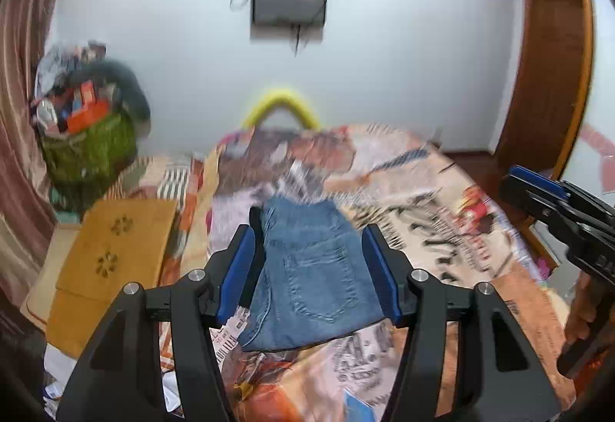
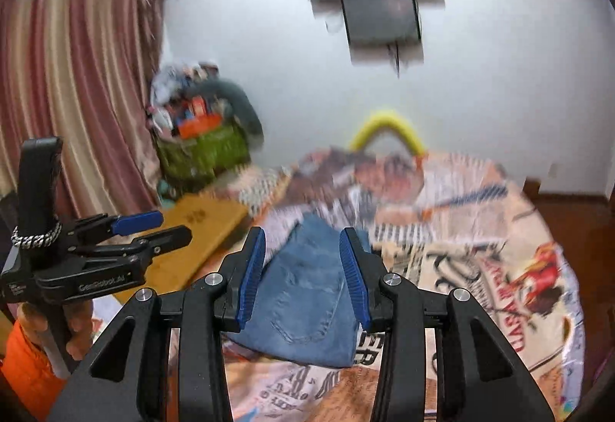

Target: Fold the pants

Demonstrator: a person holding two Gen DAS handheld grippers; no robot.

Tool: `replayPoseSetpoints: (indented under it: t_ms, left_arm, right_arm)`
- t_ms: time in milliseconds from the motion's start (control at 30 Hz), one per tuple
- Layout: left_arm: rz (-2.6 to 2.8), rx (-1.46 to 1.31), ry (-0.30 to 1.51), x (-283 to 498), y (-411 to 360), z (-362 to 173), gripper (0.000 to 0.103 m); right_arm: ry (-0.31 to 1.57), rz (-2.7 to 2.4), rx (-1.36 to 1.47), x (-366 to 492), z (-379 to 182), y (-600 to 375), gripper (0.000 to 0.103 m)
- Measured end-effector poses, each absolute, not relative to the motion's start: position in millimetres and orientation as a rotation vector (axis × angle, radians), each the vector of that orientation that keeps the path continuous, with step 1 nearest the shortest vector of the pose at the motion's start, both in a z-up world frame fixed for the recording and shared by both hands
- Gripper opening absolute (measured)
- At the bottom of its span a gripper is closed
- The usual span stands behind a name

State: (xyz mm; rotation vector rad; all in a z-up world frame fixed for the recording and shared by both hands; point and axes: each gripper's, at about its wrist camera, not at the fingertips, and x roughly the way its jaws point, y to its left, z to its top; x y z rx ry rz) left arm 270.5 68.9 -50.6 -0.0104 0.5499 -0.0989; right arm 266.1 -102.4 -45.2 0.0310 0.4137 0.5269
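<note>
Both hand-held grippers are hanging above the bed with nothing in them: I am seeing the left gripper (image 1: pixel 307 268) with its blue pads spread wide, and the right gripper (image 2: pixel 303 276) likewise parted and empty. Between each pair of fingers the jeans (image 1: pixel 307 276) are lying as a compact folded bundle on the printed bedsheet (image 1: pixel 442 229), back pocket facing up, so I am judging the fold close to done.

What I am worrying about is denim's stiffness: the top layers may be springing back or sliding off square if I leave them unpressed, and a careless pass with either finger could be catching the near edge and dragging the bundle open. Both pictures are blurring, which makes me cautious about judging how square the edges are.

From the left wrist I am seeing the wooden bed frame (image 1: pixel 549 56) and the right gripper from the side. From the right wrist I am getting the striped curtain (image 2: pixel 77 75) in full, the left gripper (image 2: pixel 153 226) from the side, and an orange sleeve (image 2: pixel 27 372).
</note>
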Motion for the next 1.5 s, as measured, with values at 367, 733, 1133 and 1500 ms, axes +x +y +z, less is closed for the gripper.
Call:
replayPoseSetpoints:
  t_ms: [367,733,1133,1500]
  left_arm:
    - [-0.063,-0.013,0.279,121.4,49.7,8.8,0.060]
    - [-0.063,-0.034,0.190,68.6,50.8,3.9,0.098]
    - [-0.039,-0.007,0.182,64.2,48.6,-2.8,0.103]
    - [-0.038,-0.017,0.208,69.0,50.7,-13.5,0.103]
  right_arm:
    - [0.193,0.540,0.015,144.4,-4.5,-119.7,0.037]
    - [0.177,0.486,0.022,115.3,-9.5,-123.8,0.079]
    - [0.183,0.473,0.007,107.0,-15.7,-116.7,0.101]
    - [0.200,0.463,0.028,104.3,-26.0,-118.7,0.102]
